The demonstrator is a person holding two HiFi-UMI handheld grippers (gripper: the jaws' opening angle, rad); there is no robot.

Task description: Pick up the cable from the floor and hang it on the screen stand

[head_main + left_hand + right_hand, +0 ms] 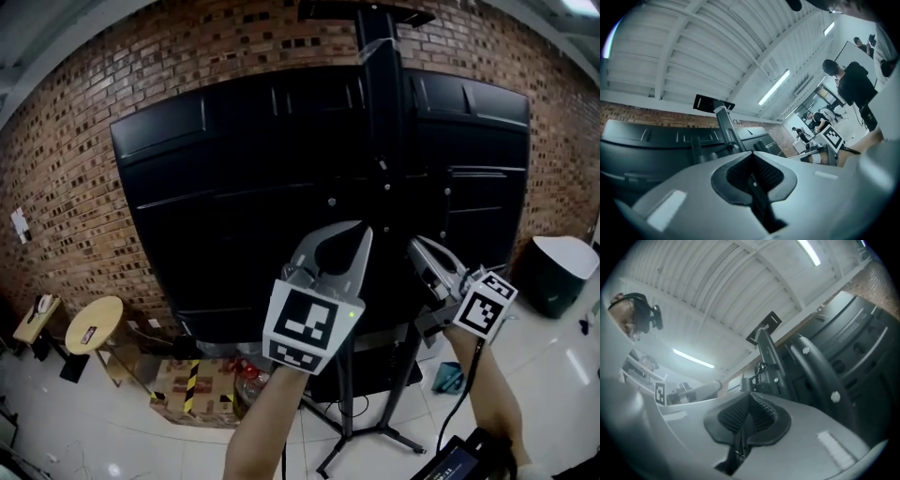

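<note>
The big black back of the screen (244,187) fills the head view, carried on a dark post (380,103) with splayed legs (375,433). Both grippers are raised in front of it. My left gripper (360,232) is shut with nothing between its pads (752,157). To its right my right gripper (415,246) points up at the post, and its ribbed pads meet on nothing (749,401). A thin dark wire (761,367) shows beside the post's bracket in the right gripper view. I cannot tell whether it is the task's cable. No cable shows on the floor.
A brick wall (75,141) stands behind the screen. A round wooden stool (94,325) and a taped cardboard box (192,389) sit lower left. A dark bin with a white top (561,272) is at the right. A black case (469,459) lies by my feet. People (853,82) stand far off.
</note>
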